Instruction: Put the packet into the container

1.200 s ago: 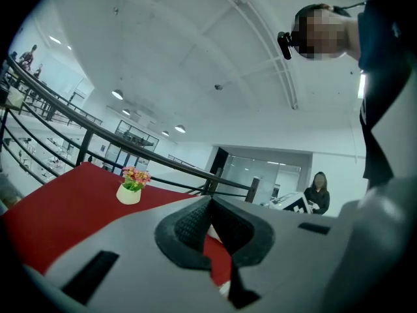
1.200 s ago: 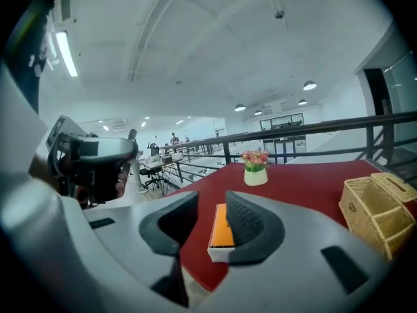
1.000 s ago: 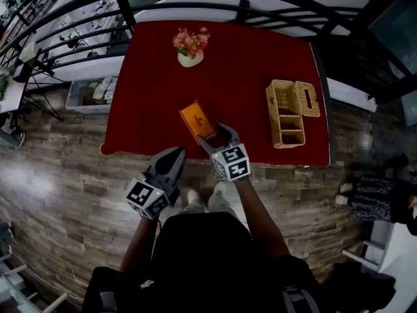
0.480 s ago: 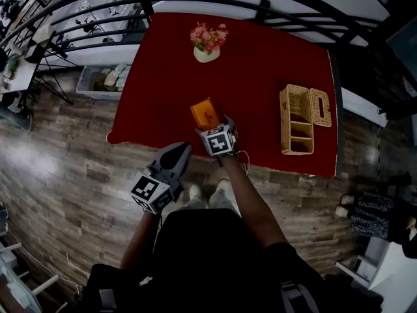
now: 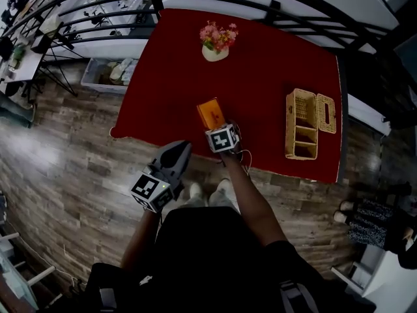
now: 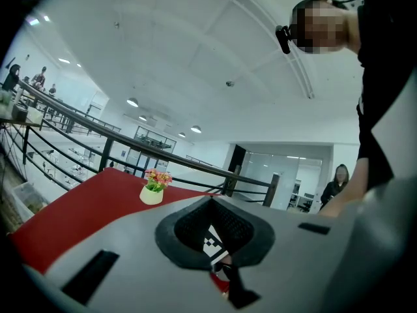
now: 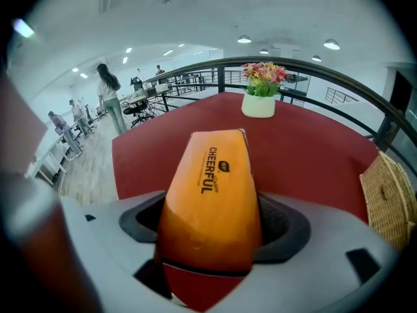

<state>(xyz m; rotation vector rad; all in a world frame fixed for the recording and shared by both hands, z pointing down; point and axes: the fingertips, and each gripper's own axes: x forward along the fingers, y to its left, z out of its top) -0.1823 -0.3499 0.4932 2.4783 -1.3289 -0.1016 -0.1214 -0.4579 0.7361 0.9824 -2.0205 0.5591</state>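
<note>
Inventory from my remote station.

- Packet (image 5: 210, 113), one: orange, glossy, flat and rectangular, dark print on its face. It lies on the surface near the middle of the near edge, its near end between the right gripper's jaws.
- Right gripper (image 5: 220, 125), one: grey shells with dark ribbed pads. The jaws stand wide and are closing, with the packet between them. I see the pads flanking its sides but no squeeze on it.
- Left gripper (image 5: 179, 147), one: held off the surface over the floor, left of the right gripper. Its jaws are pressed together and hold nothing.
- Container (image 5: 303, 132), one: pale woven wicker, rectangular, split by partitions into open compartments. It sits at the right, near the near-right corner and close to the right edge, well apart from the packet.
- Lid (image 5: 326, 113), one: same wicker, with a slot in it, lying just right of the container and touching it.
- Flowerpot (image 5: 217, 43), one: small white pot with pink and red blooms, far side, about mid-width.
- Surface (image 5: 260, 77), one: covered in plain dark red cloth. The stretch between packet and container is bare cloth.
- Railing (image 5: 273, 8), black metal bars, runs beyond the far edge.
- Floor (image 5: 71, 162): wood planks, along the near and left sides.
</note>
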